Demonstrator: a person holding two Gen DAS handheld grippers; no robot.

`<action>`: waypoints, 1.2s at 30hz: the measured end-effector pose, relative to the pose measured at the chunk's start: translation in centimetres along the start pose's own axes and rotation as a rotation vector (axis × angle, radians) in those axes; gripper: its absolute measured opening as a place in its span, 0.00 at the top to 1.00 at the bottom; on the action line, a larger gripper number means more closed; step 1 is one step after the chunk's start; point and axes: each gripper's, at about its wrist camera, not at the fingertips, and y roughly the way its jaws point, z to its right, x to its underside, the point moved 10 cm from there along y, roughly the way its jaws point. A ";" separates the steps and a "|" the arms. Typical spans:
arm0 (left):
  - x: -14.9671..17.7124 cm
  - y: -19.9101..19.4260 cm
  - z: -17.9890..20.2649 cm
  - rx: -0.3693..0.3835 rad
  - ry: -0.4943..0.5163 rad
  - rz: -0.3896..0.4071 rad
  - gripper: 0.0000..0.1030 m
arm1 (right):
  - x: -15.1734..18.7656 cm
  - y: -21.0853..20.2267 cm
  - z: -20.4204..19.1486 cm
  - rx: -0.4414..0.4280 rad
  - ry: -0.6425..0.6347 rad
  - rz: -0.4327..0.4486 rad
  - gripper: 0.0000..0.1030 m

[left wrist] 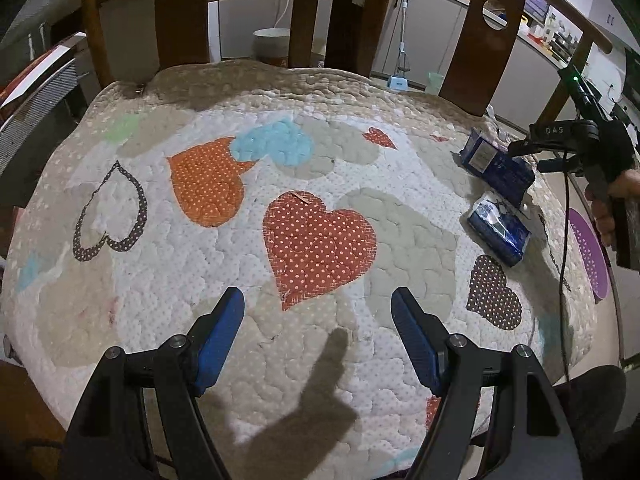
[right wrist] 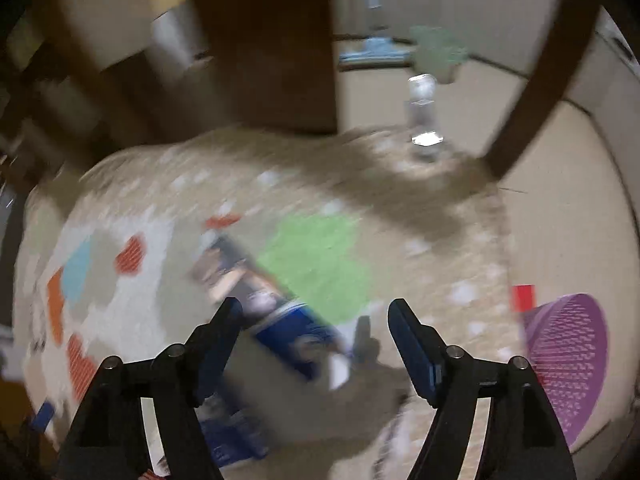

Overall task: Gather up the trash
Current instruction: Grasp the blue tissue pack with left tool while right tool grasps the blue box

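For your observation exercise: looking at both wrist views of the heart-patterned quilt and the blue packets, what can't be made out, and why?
- Printing on the blue packets: too small in the left wrist view, smeared by motion blur in the right wrist view.
- Clear bottle: blurred in the right wrist view; its contents are unreadable.
- Purple perforated object: cut off by the picture edge in both views.
- Right gripper: its own fingers cover part of one packet.
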 end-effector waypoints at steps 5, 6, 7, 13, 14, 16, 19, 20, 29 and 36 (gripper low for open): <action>0.2 -0.1 0.9 -0.009 0.011 -0.013 0.27 | 0.1 -0.3 -1.3 -0.116 -0.067 -0.001 0.23; 0.2 -0.2 1.2 -0.013 0.018 -0.013 0.27 | 0.2 -0.1 -1.8 -0.128 -0.094 -0.006 0.23; 0.2 -0.3 1.6 -0.017 0.026 -0.014 0.27 | 0.5 0.1 -2.7 -0.141 -0.139 -0.009 0.23; 0.2 -1.0 3.4 -0.021 0.053 -0.026 0.27 | 2.1 2.3 -4.6 -0.075 -0.277 -0.018 0.40; 0.2 -1.1 3.9 -0.015 0.059 -0.030 0.27 | 2.3 2.1 -4.3 -0.060 -0.277 -0.011 0.66; 0.0 -1.0 4.6 0.004 0.067 -0.047 0.27 | 2.6 1.3 -3.6 -0.108 -0.224 0.012 0.70; 0.2 0.1 7.3 0.089 0.082 -0.128 0.27 | 3.0 -1.1 -1.1 -0.137 -0.146 0.096 0.71; 0.3 0.5 8.0 0.113 0.086 -0.149 0.27 | 3.4 -1.9 0.1 -0.141 -0.119 0.120 0.71; -2.1 6.5 16.8 0.245 0.112 -0.298 0.26 | 6.9 -5.1 8.3 -0.199 0.068 0.258 0.70; -4.7 10.3 19.1 0.177 0.092 -0.322 0.26 | 8.8 -3.5 12.8 -0.256 0.216 0.325 0.71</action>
